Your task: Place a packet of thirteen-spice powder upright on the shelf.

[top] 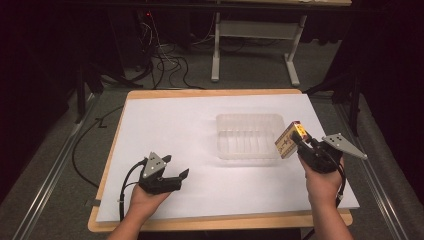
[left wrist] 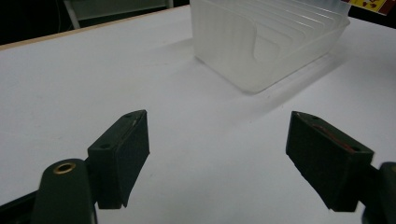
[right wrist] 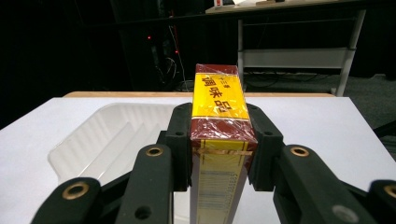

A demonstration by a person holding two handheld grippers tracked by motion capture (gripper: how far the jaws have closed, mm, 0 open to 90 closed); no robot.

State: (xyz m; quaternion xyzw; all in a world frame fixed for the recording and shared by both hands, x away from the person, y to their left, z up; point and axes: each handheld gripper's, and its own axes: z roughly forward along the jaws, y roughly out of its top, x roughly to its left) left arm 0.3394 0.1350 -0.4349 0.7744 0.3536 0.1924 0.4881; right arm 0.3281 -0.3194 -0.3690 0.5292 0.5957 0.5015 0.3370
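Box (top: 288,141) just right of tray (top: 248,135)

left gripper (top: 176,176) low, jaws apart, right gripper (top: 300,141) raised, jaws clamped

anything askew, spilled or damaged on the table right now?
Nothing stands out. The clear ribbed plastic tray sits upright and empty on the white sheet. The right gripper holds the red-and-yellow wrapped box squarely; its wrap looks intact. The left gripper is open.
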